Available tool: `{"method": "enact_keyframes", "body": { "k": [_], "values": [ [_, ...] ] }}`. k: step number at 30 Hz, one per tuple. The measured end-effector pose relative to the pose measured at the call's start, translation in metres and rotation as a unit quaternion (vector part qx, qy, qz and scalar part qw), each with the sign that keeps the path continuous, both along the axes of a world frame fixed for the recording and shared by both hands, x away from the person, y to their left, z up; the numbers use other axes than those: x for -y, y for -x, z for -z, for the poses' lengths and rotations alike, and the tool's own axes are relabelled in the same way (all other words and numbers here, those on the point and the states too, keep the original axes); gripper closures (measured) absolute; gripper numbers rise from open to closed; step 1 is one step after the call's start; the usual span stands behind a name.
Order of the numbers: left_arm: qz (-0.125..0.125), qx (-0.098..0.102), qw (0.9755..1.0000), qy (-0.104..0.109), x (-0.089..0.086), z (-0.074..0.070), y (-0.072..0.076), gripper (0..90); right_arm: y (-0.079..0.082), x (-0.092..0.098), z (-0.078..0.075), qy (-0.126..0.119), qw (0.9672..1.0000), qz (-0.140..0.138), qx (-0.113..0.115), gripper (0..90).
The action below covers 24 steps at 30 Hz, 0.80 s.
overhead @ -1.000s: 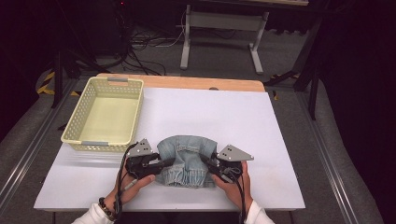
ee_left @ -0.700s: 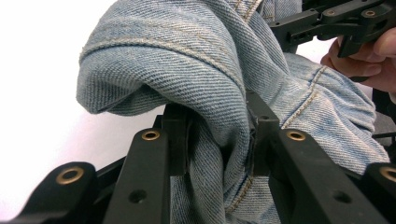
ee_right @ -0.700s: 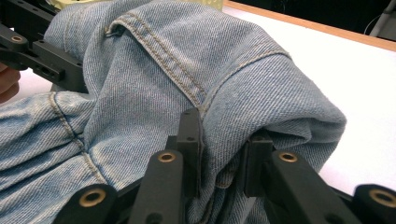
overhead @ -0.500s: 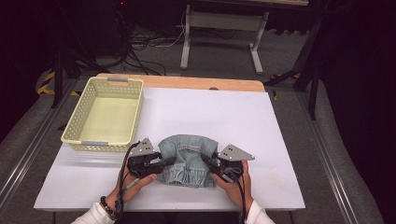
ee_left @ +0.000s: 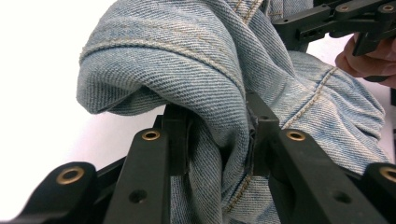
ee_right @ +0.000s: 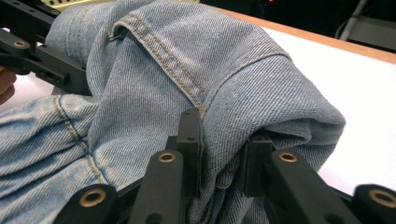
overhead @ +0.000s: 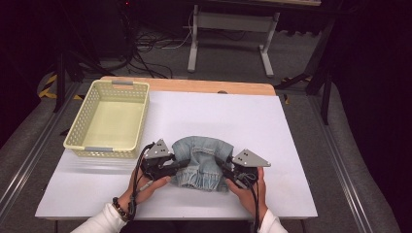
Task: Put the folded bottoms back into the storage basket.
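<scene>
A folded, light-blue denim garment with tan stitching (overhead: 201, 162) is held at the near middle of the white-covered table (overhead: 291, 145), gripped from both sides at once. The left gripper (overhead: 182, 164) is clamped on a thick bunch of the cloth at the garment's left side; in the left gripper view the denim (ee_left: 219, 84) is seen squeezed between the two black jaws, with folded layers bulging out above them. The right gripper (overhead: 222, 167) is likewise clenched on the opposite side, and in the right gripper view a seamed fold of the denim (ee_right: 201, 70) is pinched between its jaws. Each gripper is carried by one of the person's hands, the left hand (overhead: 145, 187) and the right hand (overhead: 250, 187), which come in from the near edge.

The two-sided grip is judged to serve a purpose: with several layers caught on each side, the bundle can be kept folded and lifted as one piece instead of spilling open. The garment appears bunched and slightly humped between the grippers, though whether its underside is clear of the table cannot be told.

A pale-yellow perforated plastic basket (overhead: 77, 128) stands at the table's left, just beyond the left gripper and apart from the garment. Nothing lies in it; its bare floor is seen through the open top. It is judged the likely destination for the bundle.
</scene>
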<state>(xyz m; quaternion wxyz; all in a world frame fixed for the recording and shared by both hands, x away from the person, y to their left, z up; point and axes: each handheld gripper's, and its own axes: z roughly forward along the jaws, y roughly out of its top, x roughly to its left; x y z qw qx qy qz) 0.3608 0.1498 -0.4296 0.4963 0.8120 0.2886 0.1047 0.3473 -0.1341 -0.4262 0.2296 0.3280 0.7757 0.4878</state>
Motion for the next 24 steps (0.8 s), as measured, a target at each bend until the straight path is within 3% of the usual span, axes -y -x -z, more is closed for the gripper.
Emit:
{"method": "enact_keyframes", "body": {
  "k": [11,24],
  "values": [
    [-0.001,0.01,0.9998,-0.018,0.017,-0.008,-0.027,68.1,-0.016,0.008,-0.006,0.001,0.9996,0.026,0.014,74.5],
    [-0.009,0.02,0.9988,-0.043,0.021,-0.023,-0.048,68.3,-0.036,0.008,-0.016,-0.001,0.999,0.037,0.024,74.5]
  ]
}}
